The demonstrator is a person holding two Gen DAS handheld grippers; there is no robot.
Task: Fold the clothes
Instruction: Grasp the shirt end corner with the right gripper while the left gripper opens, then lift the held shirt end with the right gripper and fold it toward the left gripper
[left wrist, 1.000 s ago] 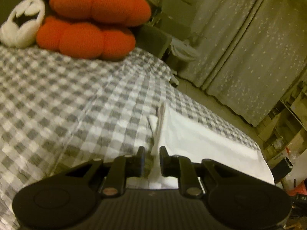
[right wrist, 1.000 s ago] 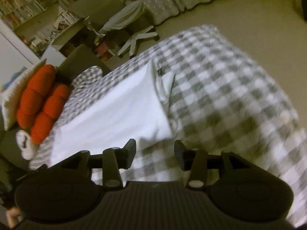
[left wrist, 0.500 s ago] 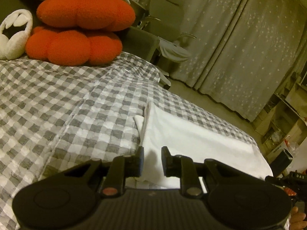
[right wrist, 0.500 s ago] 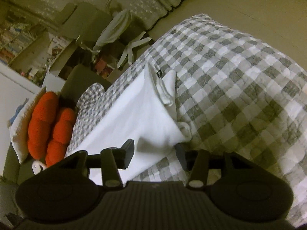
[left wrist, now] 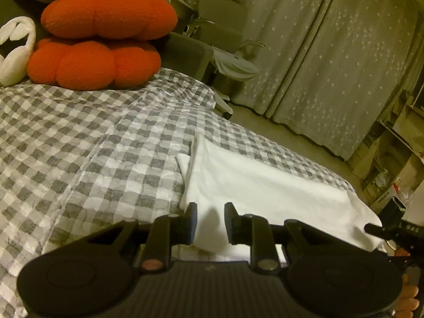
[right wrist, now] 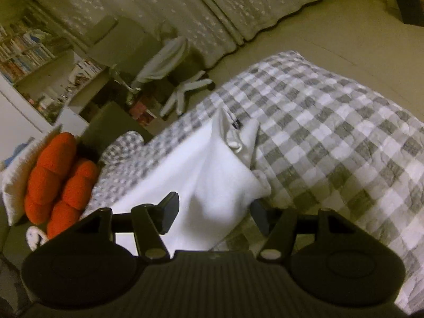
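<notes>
A white garment lies folded into a long strip on the grey-and-white checked bedspread. My left gripper hovers over its near left corner, fingers a little apart with white cloth showing between them, nothing gripped. In the right wrist view the same garment shows its collar end with a small dark label. My right gripper is open, its fingers straddling the garment's near corner. The tip of the right gripper shows at the far right of the left wrist view.
Two orange cushions and a white plush toy are stacked at the head of the bed. A swivel chair stands beside the bed. Star-patterned curtains hang beyond, with shelves at right. The bedspread drops off at the right edge.
The left gripper let go of the upright fold of cloth, which dropped flat, and its fingers widened. The right gripper came in closer and now straddles the garment's corner.
</notes>
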